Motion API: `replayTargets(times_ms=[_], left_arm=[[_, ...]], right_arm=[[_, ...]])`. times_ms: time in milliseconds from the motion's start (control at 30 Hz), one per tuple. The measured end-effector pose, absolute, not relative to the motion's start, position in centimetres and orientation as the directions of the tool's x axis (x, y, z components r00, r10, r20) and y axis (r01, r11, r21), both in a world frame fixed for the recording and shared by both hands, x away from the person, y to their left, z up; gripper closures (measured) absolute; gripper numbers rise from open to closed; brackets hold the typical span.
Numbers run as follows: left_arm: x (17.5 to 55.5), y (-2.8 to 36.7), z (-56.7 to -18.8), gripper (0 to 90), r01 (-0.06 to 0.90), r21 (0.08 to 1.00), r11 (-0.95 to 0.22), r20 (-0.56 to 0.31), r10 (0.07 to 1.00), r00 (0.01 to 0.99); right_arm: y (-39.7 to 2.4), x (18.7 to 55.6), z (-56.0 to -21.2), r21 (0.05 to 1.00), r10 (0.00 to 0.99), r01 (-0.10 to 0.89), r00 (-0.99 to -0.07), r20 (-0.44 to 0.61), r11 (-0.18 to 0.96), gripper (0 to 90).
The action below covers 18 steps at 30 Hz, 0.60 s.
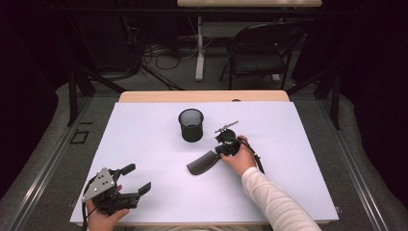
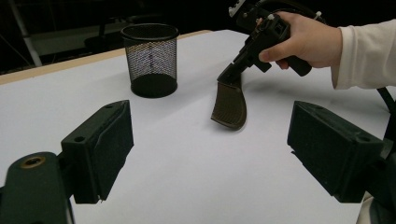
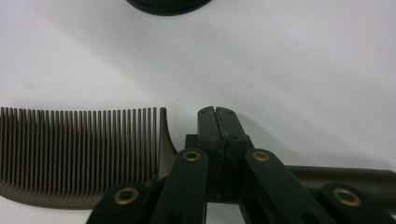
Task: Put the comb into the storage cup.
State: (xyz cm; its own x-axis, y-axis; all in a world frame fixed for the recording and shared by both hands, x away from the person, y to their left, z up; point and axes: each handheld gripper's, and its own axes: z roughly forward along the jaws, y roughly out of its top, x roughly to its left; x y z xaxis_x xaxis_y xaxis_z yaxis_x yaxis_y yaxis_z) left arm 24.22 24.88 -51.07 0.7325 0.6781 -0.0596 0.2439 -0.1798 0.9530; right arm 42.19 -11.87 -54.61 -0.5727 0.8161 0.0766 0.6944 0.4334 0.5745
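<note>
The comb [image 3: 79,158] lies flat on the white table [image 1: 144,144], in front of the black mesh cup [image 1: 191,125] and a little to its right, teeth pointing toward the cup in my right gripper view, handle running off to the right under my linkage. It reads as a thin, stiff plastic piece, light enough to lift without effort, smooth and a bit slippery along the handle, and the fine teeth look like the part most likely to bend or snag. My right gripper [image 3: 217,112] is clamped down at the neck, right where the teeth end and the handle starts; the 2 jaws meet tip to tip with no gap between them, so I judge the grip sits on the comb's spine just behind them. That's the sensible spot, solid and close to balance. Off to the near left corner, my left gripper [image 1: 133,178] rests on the table with its jaws spread wide, holding nothing, well apart from the comb
</note>
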Motion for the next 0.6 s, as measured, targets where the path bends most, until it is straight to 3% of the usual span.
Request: replayTargets(times_ms=[600], left_arm=[[24.2,24.8,-51.1,14.7,0.247,0.952,-0.180,-0.061,0.680,0.731]], right_arm=[[-15.0,41.5,-54.4,0.554,0.836,0.721,-0.543,0.079,0.416,90.0]])
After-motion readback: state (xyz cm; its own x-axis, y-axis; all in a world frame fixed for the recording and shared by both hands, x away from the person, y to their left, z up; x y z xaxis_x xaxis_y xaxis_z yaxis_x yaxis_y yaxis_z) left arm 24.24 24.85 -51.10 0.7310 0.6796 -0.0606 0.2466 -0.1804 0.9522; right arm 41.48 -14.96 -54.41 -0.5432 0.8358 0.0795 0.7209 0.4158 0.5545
